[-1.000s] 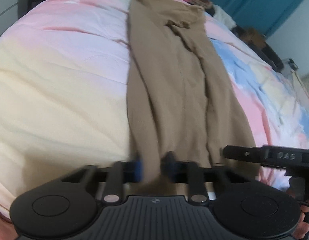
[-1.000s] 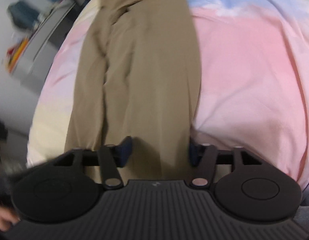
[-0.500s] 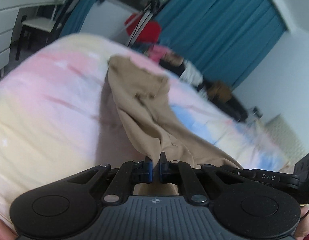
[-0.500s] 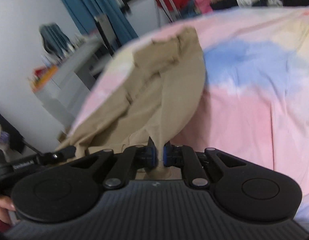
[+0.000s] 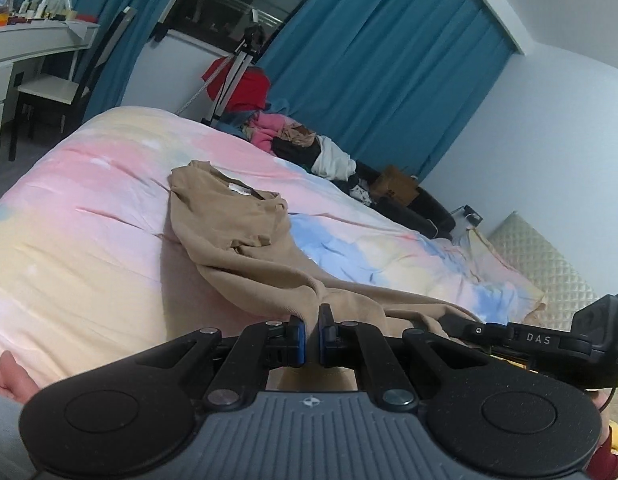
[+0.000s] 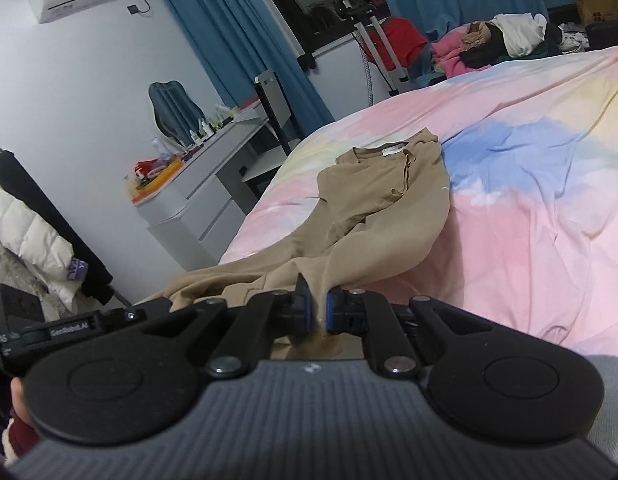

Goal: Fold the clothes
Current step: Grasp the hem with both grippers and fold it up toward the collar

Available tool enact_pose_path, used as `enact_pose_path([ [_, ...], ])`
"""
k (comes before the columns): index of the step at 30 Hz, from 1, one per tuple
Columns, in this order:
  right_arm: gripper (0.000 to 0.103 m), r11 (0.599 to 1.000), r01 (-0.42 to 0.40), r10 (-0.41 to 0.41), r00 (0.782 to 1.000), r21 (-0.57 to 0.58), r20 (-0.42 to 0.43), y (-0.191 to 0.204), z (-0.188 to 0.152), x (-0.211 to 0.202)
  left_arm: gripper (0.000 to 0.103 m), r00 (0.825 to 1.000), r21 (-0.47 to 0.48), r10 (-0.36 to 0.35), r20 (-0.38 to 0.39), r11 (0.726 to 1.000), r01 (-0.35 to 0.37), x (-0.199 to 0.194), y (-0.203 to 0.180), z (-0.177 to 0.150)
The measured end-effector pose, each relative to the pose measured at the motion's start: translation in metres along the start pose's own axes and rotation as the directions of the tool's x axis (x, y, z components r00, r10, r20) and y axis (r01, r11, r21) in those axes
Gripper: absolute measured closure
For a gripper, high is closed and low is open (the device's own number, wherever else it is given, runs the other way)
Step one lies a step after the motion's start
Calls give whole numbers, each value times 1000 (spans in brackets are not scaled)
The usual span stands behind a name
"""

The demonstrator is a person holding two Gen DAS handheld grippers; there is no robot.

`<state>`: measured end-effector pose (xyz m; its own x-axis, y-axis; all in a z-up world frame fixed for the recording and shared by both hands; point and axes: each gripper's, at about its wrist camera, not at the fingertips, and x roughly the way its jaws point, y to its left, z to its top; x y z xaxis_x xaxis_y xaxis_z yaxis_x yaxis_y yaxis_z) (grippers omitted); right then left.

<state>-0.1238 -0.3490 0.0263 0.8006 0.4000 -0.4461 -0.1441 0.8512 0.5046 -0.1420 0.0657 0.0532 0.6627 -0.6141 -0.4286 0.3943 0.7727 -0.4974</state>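
so, left wrist view: left gripper (image 5: 312, 330) pinched tight on the near hem of the tan knit long-sleeved top (image 5: 245, 236), which stretches from frame centre bottom up to its collar at mid-frame on the pastel tie-dye duvet (image 5: 89, 248). risk: thin bite, fabric cld slip if the pull is uneven. lots of bare duvet to the left.

right wrist view: right gripper (image 6: 317, 310) also clamped on the hem, top (image 6: 373, 208) sagging left twd the bed edge; cld slide off. open duvet (image 6: 529, 220) at right.
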Motion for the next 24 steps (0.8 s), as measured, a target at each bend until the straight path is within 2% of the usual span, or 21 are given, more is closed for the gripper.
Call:
enact_pose_path([
  [4,93,999,28,-28,999,-15,22,-6,11,20,97,1000,26,11,19,1000,-12,17,-1,8],
  [7,93,999,35,-35,999,-4,32,-14,29,45,97,999,44,37,28,998,-38,42,6,28],
  [15,92,996,93,-94,994,9,59,-37,81,133,95,998,62,58,21,996,-60,131,40,100],
  [19,92,991,131,-132,989,20,66,-54,98,178,95,996,108,80,24,991,-83,182,58,123],
  [24,92,981,194,-194,981,-12,25,-80,99,235,95,991,112,132,-17,985,-130,240,91,122],
])
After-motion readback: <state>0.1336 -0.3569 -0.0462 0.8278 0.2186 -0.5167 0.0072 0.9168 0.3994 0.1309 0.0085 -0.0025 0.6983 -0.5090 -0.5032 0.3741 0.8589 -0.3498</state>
